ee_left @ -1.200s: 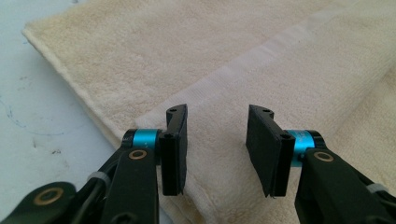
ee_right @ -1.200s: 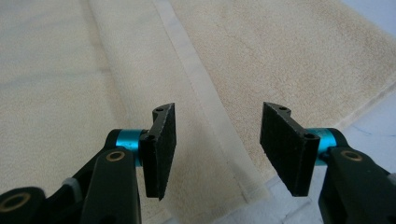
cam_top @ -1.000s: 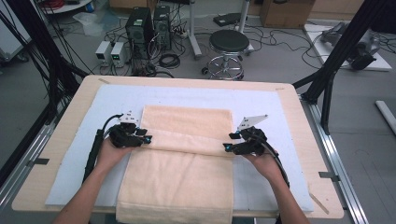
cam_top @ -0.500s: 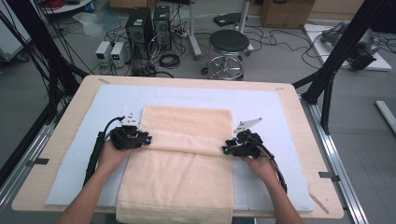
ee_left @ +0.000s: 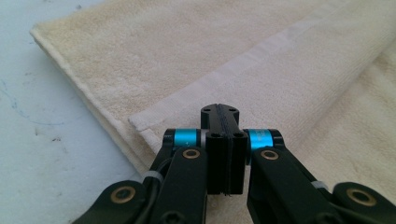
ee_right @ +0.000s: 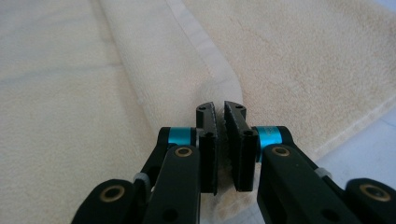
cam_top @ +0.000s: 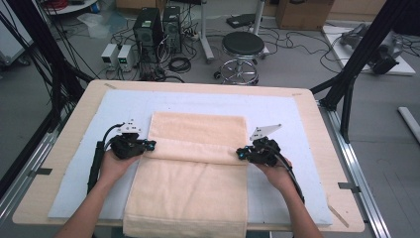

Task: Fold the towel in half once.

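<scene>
Both grippers, left (cam_top: pixel 148 145) and right (cam_top: pixel 241 153), have just closed, pinching the folded towel's (cam_top: pixel 198 168) hem between their jaws.

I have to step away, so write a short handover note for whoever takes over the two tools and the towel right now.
Left tool: jaws have just closed, pinching the towel's folded edge at its left side.
Right tool: jaws have just closed on the same edge at the right side.
Towel: on the blue mat, near end hanging over the table's front edge.
Done: both corners of the fold gripped.
Left: probably carry the fold over and smooth it.
</scene>
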